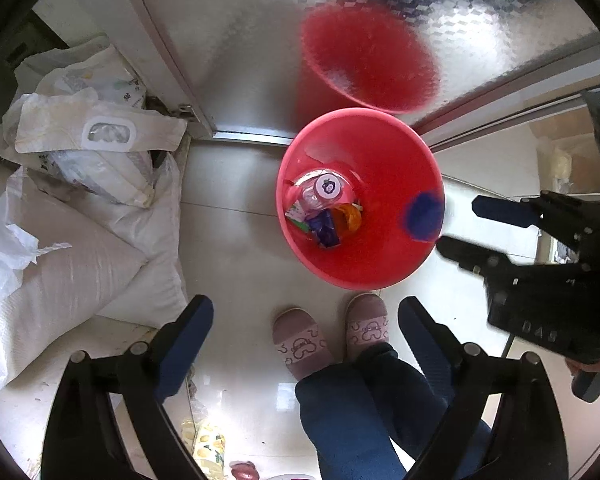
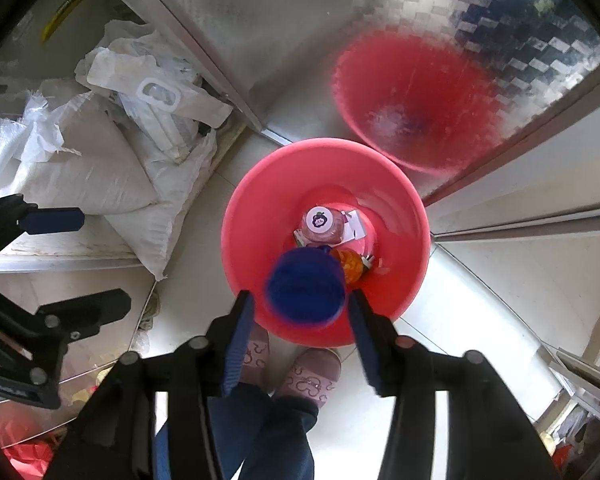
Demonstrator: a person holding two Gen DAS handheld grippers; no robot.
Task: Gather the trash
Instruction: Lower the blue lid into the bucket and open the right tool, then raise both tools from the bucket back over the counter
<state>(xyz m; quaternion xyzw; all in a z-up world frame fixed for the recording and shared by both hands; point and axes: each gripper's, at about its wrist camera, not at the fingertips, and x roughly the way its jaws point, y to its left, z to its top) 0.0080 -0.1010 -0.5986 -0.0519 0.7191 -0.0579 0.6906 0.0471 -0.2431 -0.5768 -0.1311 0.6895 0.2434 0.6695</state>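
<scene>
A red bin (image 1: 380, 264) stands on the floor by the frosted door; it also shows in the right wrist view (image 2: 260, 184). Inside lie a clear bottle with a purple-logo cap (image 1: 327, 186), a purple wrapper (image 1: 324, 229) and an orange wrapper (image 1: 350, 218). A round blue piece (image 2: 306, 286), blurred, hangs free in the air over the bin just ahead of my right gripper (image 2: 300, 312), whose jaws stand apart beside it without touching. It shows near the bin's rim in the left wrist view (image 1: 422, 216). My left gripper (image 1: 304, 316) is open and empty above the floor.
White woven sacks (image 1: 72, 240) and plastic packaging (image 1: 92, 132) pile up at the left. A frosted glass door (image 1: 260, 40) reflects the bin. The person's pink slippers (image 1: 300, 344) stand just before the bin. A metal door track (image 2: 520, 224) runs to the right.
</scene>
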